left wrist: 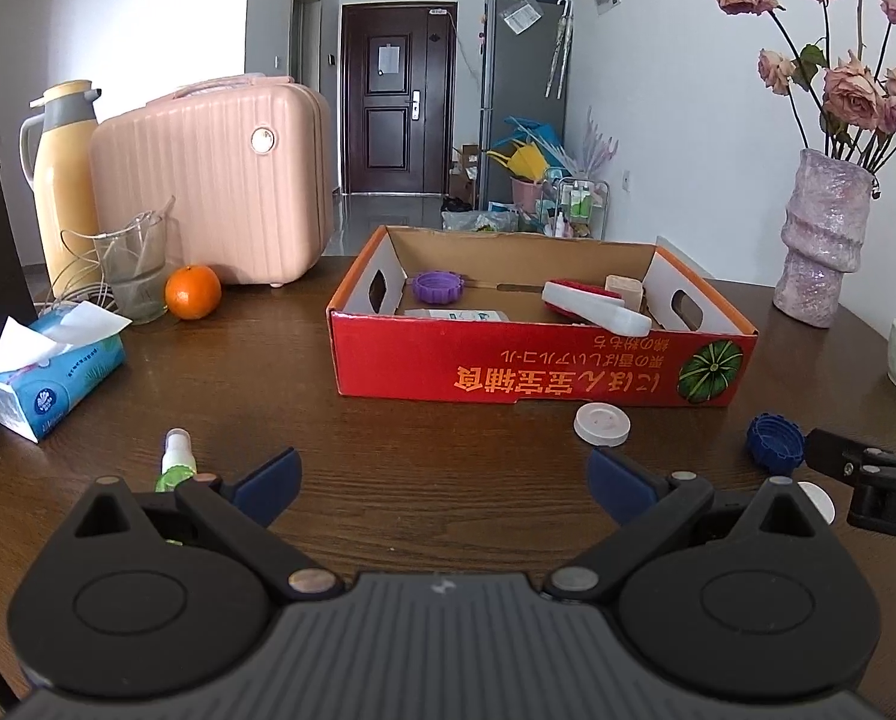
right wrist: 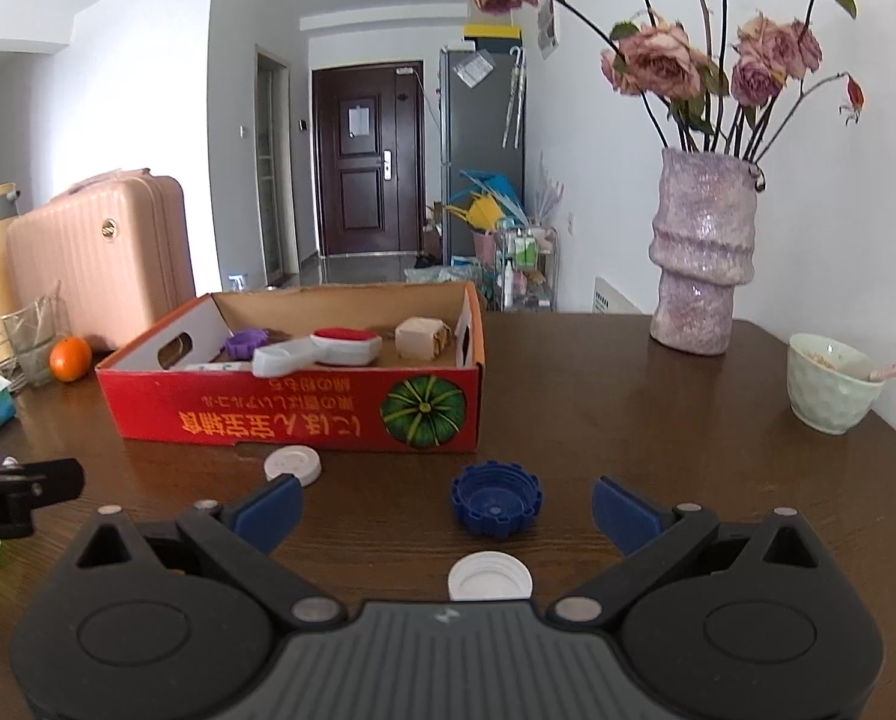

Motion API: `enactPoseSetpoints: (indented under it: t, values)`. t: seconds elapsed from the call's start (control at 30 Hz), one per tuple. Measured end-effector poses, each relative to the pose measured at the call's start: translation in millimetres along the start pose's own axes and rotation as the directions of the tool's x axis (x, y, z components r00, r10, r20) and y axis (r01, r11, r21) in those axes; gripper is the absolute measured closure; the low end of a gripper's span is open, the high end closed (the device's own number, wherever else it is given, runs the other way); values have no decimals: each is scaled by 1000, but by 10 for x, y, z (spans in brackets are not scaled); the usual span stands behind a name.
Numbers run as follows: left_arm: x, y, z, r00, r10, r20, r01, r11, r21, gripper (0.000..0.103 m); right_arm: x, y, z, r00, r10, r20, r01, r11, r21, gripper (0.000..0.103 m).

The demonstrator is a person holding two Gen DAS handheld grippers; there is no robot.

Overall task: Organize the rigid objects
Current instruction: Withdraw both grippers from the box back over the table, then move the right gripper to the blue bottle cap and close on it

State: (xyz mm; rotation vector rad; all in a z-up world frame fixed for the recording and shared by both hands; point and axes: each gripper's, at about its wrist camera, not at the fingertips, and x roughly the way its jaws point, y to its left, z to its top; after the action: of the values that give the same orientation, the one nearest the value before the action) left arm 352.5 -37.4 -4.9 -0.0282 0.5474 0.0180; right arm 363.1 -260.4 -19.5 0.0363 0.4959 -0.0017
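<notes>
1. Left wrist view: the left hand-held gripper (left wrist: 444,483) hangs over the dark wooden worktop (left wrist: 267,378) with its blue fingers (left wrist: 267,483) spread wide and nothing between them.
2. Ahead of it stands the red cardboard box (left wrist: 538,360), open at the top. Inside lie a purple cap (left wrist: 438,287), a white brush with a red pad (left wrist: 592,303), a beige block (left wrist: 625,289) and a flat white pack (left wrist: 457,315).
3. A white lid (left wrist: 602,422) lies on the worktop just beside the box's front wall. A blue cap (left wrist: 775,435) sits to its right, touching the tip of the right hand-held gripper (left wrist: 868,468), which enters from the right edge.
4. A small green spray bottle (left wrist: 176,465) lies near the left finger. A tissue pack (left wrist: 45,369), an orange (left wrist: 192,292), a glass (left wrist: 132,276), a yellow flask (left wrist: 66,180), a pink case (left wrist: 219,180) and a vase of roses (left wrist: 823,240) stand further off.
5. Right wrist view: the right hand-held gripper (right wrist: 448,507) has its fingers (right wrist: 625,510) wide apart. The blue cap (right wrist: 496,498) lies open side up between them, touching neither.
6. A white cap (right wrist: 488,576) lies nearer the gripper body, and the white lid (right wrist: 291,465) rests near the box (right wrist: 291,405) front.
7. A pale green bowl (right wrist: 829,384) with a spoon stands at the right, near the vase (right wrist: 703,252).
</notes>
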Motion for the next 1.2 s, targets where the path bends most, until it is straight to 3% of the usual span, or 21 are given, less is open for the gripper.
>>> enactPoseSetpoints:
  t: [0.27,0.47,0.77,0.87,0.9,1.2]
  values:
    - [68,-21,-10,1000,-8,-21,9,1000,9,0,412,-142,7,995,-32,-90,31,999,-13,1]
    - [104,-39,-18,1000,-4,-28,4,1000,14,0,865,-224,10,982,-60,-179,58,998,-18,7]
    - [161,-68,-32,999,-7,-45,8,1000,24,0,1181,-268,51,973,-50,-227,53,999,7,17]
    - [173,-83,-41,999,-4,-47,5,1000,30,0,1198,-269,42,973,-34,-228,37,999,9,36]
    - [178,-87,-41,999,-4,-48,5,1000,30,0,1182,-263,44,975,-31,-221,33,999,6,52]
    - [253,-168,-23,998,-15,-68,18,999,43,0,1054,-216,20,984,-57,-166,56,998,-11,51]
